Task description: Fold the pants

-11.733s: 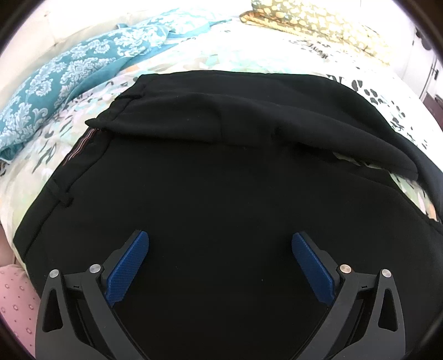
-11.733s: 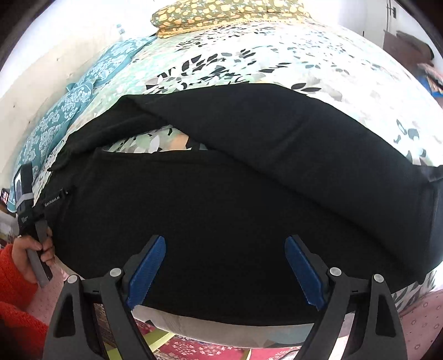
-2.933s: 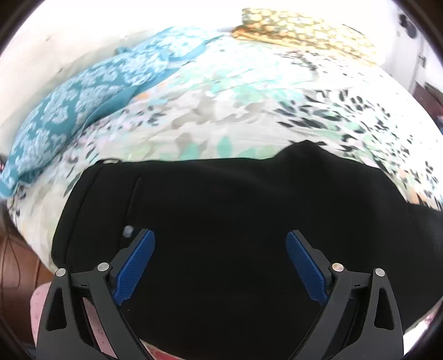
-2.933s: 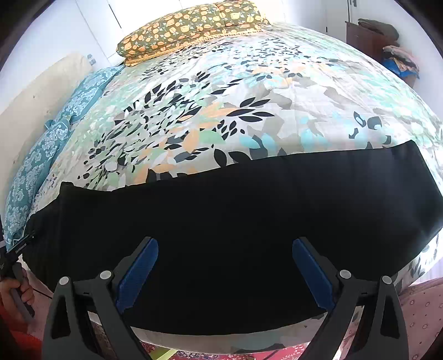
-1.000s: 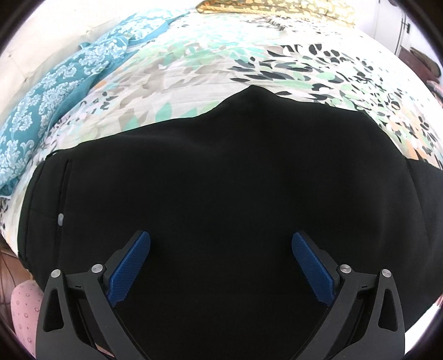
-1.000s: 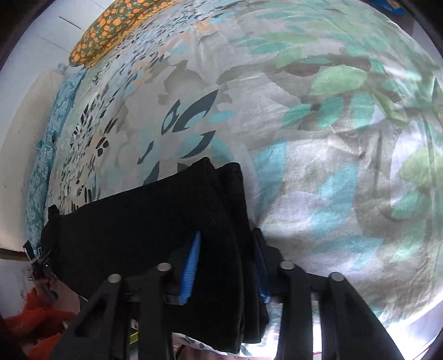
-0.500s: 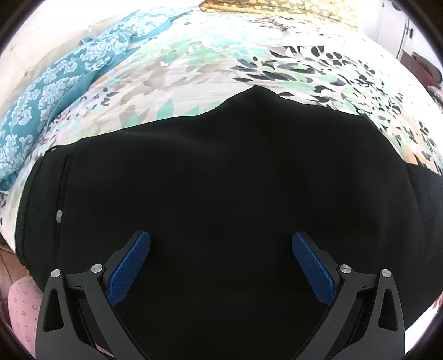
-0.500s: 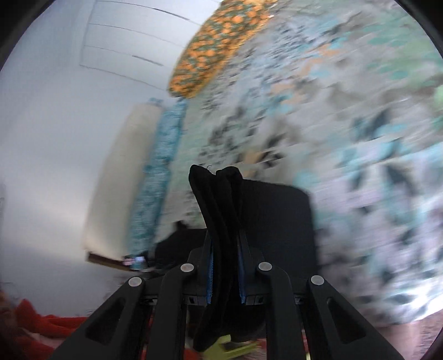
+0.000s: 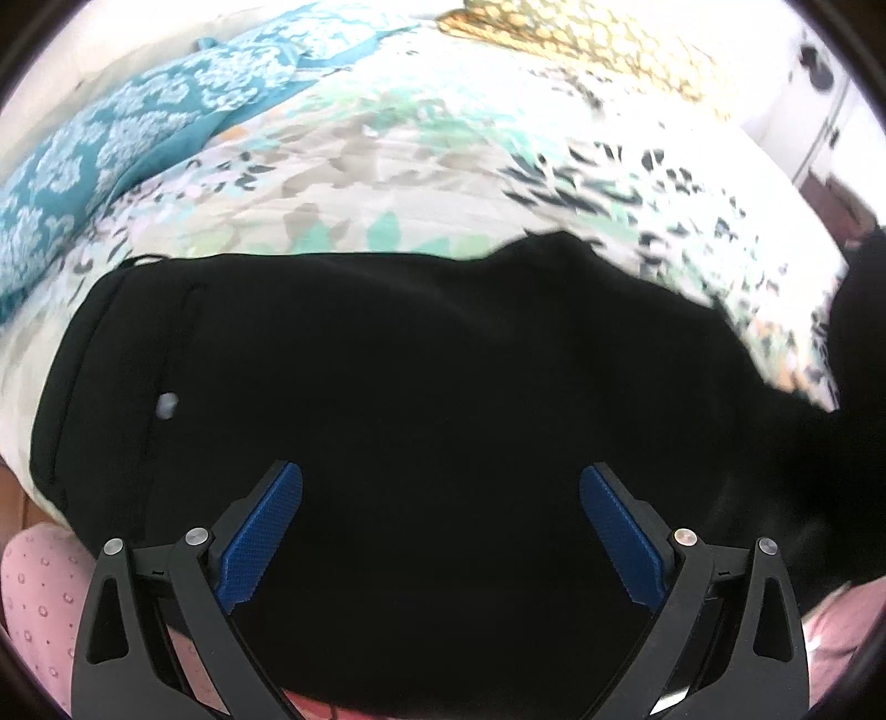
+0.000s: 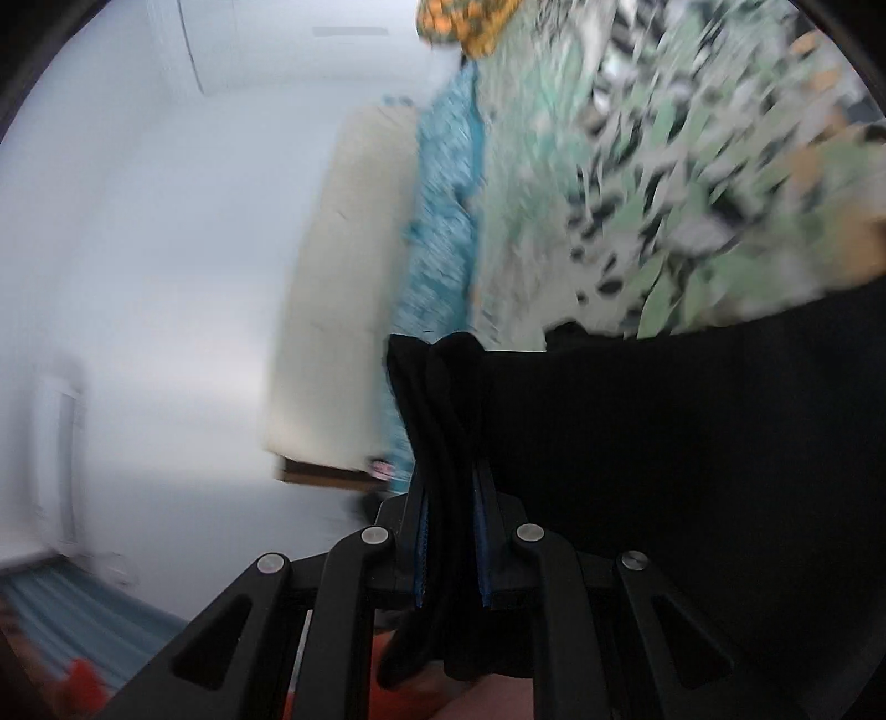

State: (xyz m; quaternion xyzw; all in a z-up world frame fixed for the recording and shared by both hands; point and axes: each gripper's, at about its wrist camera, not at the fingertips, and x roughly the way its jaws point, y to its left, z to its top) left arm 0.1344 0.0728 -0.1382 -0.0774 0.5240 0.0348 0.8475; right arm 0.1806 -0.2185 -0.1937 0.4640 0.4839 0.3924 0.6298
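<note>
The black pants lie across the near edge of the floral bed, waistband and a small pale button at the left. My left gripper hovers just above them, open, blue pads wide apart and nothing between them. At the right edge of the left wrist view a fold of the pants stands raised off the bed. In the blurred right wrist view my right gripper pinches the bunched leg ends between its pads; its jaws are opening slightly, the cloth still pressed. The rest of the pants trails to the right.
The floral bedspread stretches behind the pants. A teal patterned pillow lies at the far left and a yellow pillow at the head. A pink dotted mat shows below the bed edge. A pale wall fills the left of the right wrist view.
My right gripper has closed on the leg ends, lifted them and swung fast across the bed, its view turning toward the wall. The left gripper rose slightly and tilted; black cloth rose at its right.
</note>
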